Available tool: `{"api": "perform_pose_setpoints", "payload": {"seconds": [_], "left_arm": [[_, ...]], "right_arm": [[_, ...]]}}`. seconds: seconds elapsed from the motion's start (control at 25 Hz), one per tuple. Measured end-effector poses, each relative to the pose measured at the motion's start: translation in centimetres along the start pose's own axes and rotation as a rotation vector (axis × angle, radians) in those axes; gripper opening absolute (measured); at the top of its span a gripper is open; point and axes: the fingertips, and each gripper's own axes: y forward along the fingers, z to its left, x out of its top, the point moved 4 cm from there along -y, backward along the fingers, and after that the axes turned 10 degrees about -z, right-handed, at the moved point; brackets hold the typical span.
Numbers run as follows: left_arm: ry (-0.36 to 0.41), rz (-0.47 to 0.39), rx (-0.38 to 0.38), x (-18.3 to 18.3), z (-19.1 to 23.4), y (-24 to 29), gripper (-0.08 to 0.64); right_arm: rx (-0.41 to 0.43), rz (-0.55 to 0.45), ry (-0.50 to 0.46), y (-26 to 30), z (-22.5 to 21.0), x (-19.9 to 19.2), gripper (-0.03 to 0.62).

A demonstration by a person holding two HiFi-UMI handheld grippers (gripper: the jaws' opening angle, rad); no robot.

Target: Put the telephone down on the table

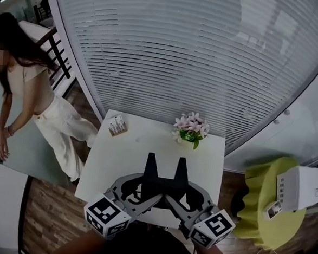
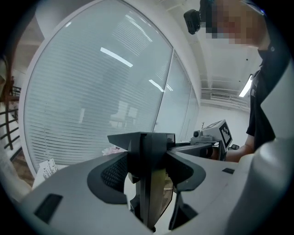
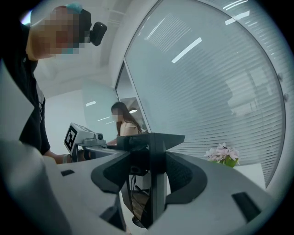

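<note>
1. Head view: your left gripper (image 1: 151, 164) and right gripper (image 1: 181, 167) hang side by side over the near edge of the white square table (image 1: 141, 149). Each has its black jaws pressed together with nothing in them. The white boxy desk telephone (image 1: 297, 189) (my read, it's small in frame) sits on the round yellow-green stool (image 1: 260, 190) off to your right, well apart from both grippers. So I judge the step in hand to be the pickup, not the put-down.
2. Doing it well: swing right and spread the jaws before you arrive. Grip the body rather than any loose handset, and lift level. Land it on bare tabletop, away from the small pot of pink flowers (image 1: 190, 128) at the far edge and the small card stand (image 1: 117, 125) at the far left corner. A person in white trousers (image 1: 61, 122) stands left of the table, so keep your swing off that side.
3. Left gripper view: shows the left jaws closed along their length and empty, where the head view gives only the tips. It looks at the slatted glass wall (image 2: 92, 92), with the right gripper's marker cube at its right edge. No telephone or stool in it.
4. Right gripper view: same story, jaws together on nothing. Flowers sit at the right, the person is behind, and the left gripper's marker cube is at the left. The telephone isn't here either. Only the head view locates it, so steer by that until a gripper faces the stool.
</note>
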Motion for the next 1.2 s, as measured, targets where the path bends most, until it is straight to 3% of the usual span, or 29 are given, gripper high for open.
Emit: {"api": "perform_pose_setpoints", "payload": {"seconds": [0.2,0.44,0.68,1.2], "left_arm": [[-0.08,0.072,-0.022,-2.6,4.5,1.5,0.262],[-0.23,0.189,-0.062,-7.1,7.7,3.2,0.262],[-0.3,0.289,-0.063,-11.7,10.7,4.5,0.262],[-0.447,0.428,-0.088,-20.1,17.3,9.5,0.262]], "right_arm": [[-0.052,0.066,0.068,3.2,-2.7,-2.9,0.252],[-0.12,0.168,0.192,4.8,-5.5,-7.3,0.252],[-0.154,0.251,0.325,6.3,-8.1,-12.2,0.253],[-0.222,0.39,0.432,10.1,-15.4,-19.8,0.253]]}}
